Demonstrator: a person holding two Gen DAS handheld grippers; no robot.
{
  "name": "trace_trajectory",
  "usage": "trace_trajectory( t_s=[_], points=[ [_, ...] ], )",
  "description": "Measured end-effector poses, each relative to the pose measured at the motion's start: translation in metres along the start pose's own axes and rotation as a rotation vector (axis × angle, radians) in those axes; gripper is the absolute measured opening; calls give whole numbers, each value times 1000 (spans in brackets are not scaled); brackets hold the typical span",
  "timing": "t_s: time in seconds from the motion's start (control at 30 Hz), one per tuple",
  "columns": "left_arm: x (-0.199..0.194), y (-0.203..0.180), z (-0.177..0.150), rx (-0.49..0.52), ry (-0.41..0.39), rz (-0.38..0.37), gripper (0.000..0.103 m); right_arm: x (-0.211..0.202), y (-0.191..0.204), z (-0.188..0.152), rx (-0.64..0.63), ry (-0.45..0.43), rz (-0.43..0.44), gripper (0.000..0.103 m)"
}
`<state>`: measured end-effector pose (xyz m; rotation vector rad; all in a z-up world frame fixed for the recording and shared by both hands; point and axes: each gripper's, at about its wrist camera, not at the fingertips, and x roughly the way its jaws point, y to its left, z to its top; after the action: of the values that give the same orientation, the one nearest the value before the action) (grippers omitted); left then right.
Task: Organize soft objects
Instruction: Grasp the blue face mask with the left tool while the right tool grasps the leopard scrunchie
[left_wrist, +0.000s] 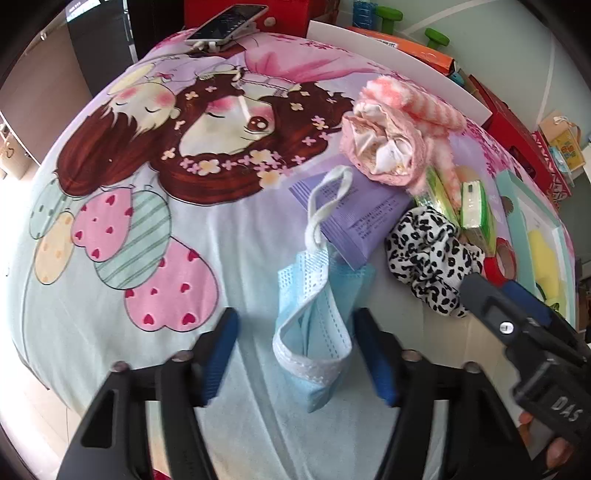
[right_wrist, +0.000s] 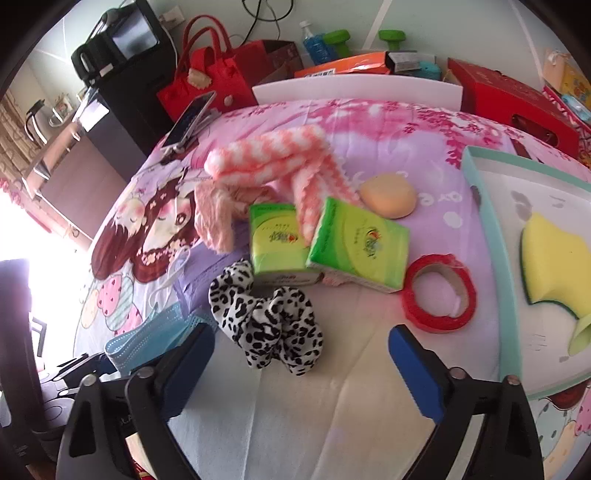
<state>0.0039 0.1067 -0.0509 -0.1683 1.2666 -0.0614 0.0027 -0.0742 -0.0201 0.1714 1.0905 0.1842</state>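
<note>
A light blue face mask (left_wrist: 314, 325) lies crumpled on the cartoon bedsheet, its white ear loop stretched over a purple packet (left_wrist: 358, 221). My left gripper (left_wrist: 297, 354) points down over it and is open. The mask sits between the blue pads, close to the right one and clear of the left. In the right wrist view a black-and-white leopard scrunchie (right_wrist: 269, 321) lies just ahead of my right gripper (right_wrist: 306, 365), whose jaws stand wide open around nothing. The mask (right_wrist: 147, 339) shows beside its left finger. Pink striped fluffy socks (right_wrist: 273, 158) lie further back.
Two green tissue packs (right_wrist: 354, 243), a red tape roll (right_wrist: 439, 295) and a peach round pad (right_wrist: 388, 195) lie behind the scrunchie. A teal tray (right_wrist: 487, 221) with a yellow sponge (right_wrist: 554, 266) stands at the right. A phone (left_wrist: 229, 22) and red boxes edge the far side.
</note>
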Motion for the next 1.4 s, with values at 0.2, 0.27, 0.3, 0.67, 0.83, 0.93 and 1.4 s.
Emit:
trace_trajectory(
  t_s=[0.2,0.27,0.3,0.67,0.83,0.93,1.4],
  points=[
    [5,-8,-3,19,20,-17,50,14,3,-1,-8,41,21,85],
    [5,-7,-5,20,21,-21,49,17,3,0,-8,47,27,80],
    [6,-7,-5,22,21,-23,47,18,4,0,-10,49,30,76],
    [9,-18,2,49,11,-31,28,23,15,3,-49,59,56,52],
    [8,-17,2,44,-2,-44,21,22,14,3,-51,60,63,46],
    [5,-18,4,48,-14,-45,18,20,15,2,-60,56,62,40],
    [-41,-36,8,95,-110,-67,15,-16,5,7,-51,-27,91,38]
  ],
)
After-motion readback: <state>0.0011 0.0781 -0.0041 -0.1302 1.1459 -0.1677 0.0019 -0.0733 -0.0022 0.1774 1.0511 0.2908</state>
